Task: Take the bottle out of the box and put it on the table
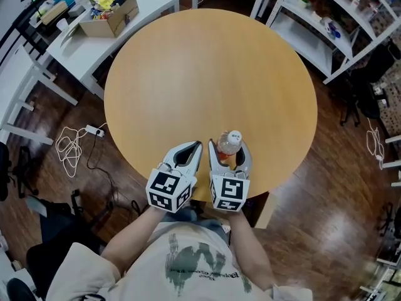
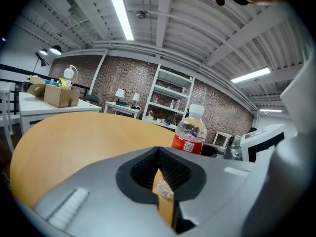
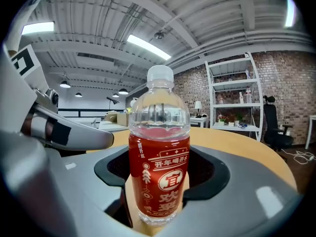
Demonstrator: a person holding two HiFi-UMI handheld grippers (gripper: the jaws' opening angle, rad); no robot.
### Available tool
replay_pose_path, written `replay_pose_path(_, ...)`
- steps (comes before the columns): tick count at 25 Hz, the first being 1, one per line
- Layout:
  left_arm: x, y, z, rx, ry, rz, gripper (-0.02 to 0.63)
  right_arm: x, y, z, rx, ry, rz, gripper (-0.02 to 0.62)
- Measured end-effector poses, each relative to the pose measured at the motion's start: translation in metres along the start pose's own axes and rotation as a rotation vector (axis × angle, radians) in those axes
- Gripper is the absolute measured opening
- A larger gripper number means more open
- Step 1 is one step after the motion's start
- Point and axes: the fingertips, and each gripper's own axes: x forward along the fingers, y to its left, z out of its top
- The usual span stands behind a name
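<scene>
The bottle point(image 3: 159, 162) stands upright at the counter's point(image 1: 207, 74) near edge, clasped in the right gripper's point(image 1: 228, 150) jaws, its base seemingly touching wood. The left gripper point(image 1: 195, 148), jaws together and empty, sits just to its left.

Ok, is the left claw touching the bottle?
Apart. The head view shows the left claw beside the right claw, whose near jaw stands between it and the bottle.

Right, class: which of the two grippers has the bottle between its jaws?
The right gripper: the red bottle stands between its jaws. The left gripper has its jaws together, on nothing.
</scene>
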Motion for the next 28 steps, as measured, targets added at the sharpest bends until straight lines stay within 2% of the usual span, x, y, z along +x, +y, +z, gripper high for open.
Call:
replay_pose_path(16, -0.017, -0.005, 0.0, -0.014, -0.016, 0.0, 0.0, -0.007, 0.001, 0.0, 0.007, 0.036, 0.0, 0.324)
replay_pose_path(28, -0.023, -0.012, -0.018, -0.097, -0.023, -0.021, 0.0, -0.032, 0.006, -0.009, 0.007, 0.089, 0.0, 0.311)
